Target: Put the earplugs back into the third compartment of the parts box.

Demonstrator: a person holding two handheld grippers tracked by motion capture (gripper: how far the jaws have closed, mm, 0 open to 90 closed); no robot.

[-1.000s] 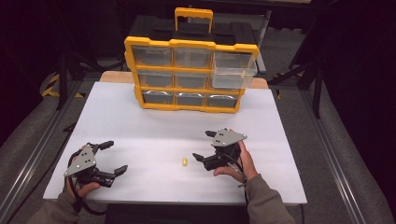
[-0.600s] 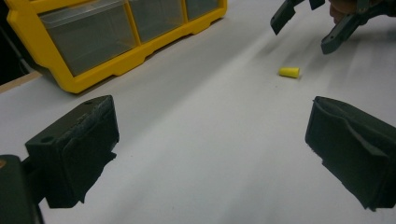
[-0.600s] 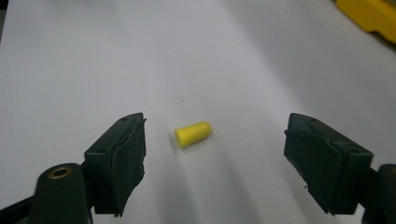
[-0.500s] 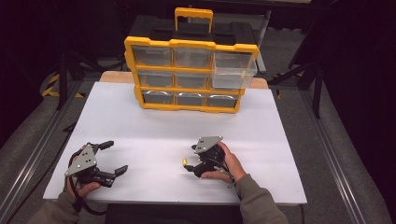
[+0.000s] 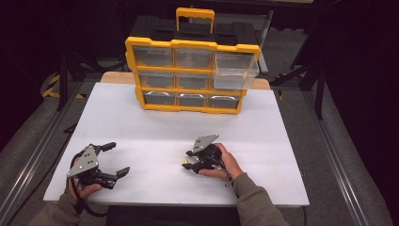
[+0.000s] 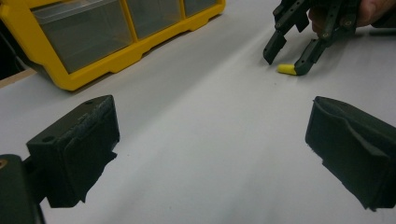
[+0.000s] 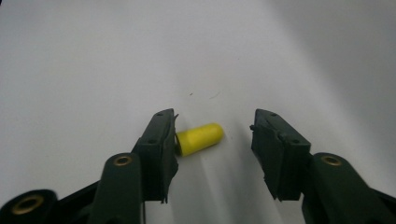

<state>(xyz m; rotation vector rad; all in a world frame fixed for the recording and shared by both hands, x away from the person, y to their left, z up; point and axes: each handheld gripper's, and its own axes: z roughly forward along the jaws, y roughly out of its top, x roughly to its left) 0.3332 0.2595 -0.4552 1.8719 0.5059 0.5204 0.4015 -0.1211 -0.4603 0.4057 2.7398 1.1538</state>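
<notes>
A small yellow plug (image 7: 200,138) lies on the white table (image 5: 141,127), a short rounded cylinder. My right gripper (image 7: 212,135) stands open around it, one jaw touching the plug's end and the other a little apart. In the high view the right gripper (image 5: 187,159) points left at the table's front middle, with the yellow plug (image 5: 186,165) a speck at its tips. From the left gripper view the plug (image 6: 286,69) sits at the right gripper's (image 6: 289,55) tips. My left gripper (image 5: 115,159) rests open at the front left, with nothing between its jaws.
A yellow organiser (image 5: 190,75) with clear drawers stands at the table's back; its upper right drawer (image 5: 235,71) is pulled out. Dark floor and metal rails flank the table.
My right gripper has moved left and lowered onto the yellow plug, which now lies between its open jaws. The left gripper has stayed still.
</notes>
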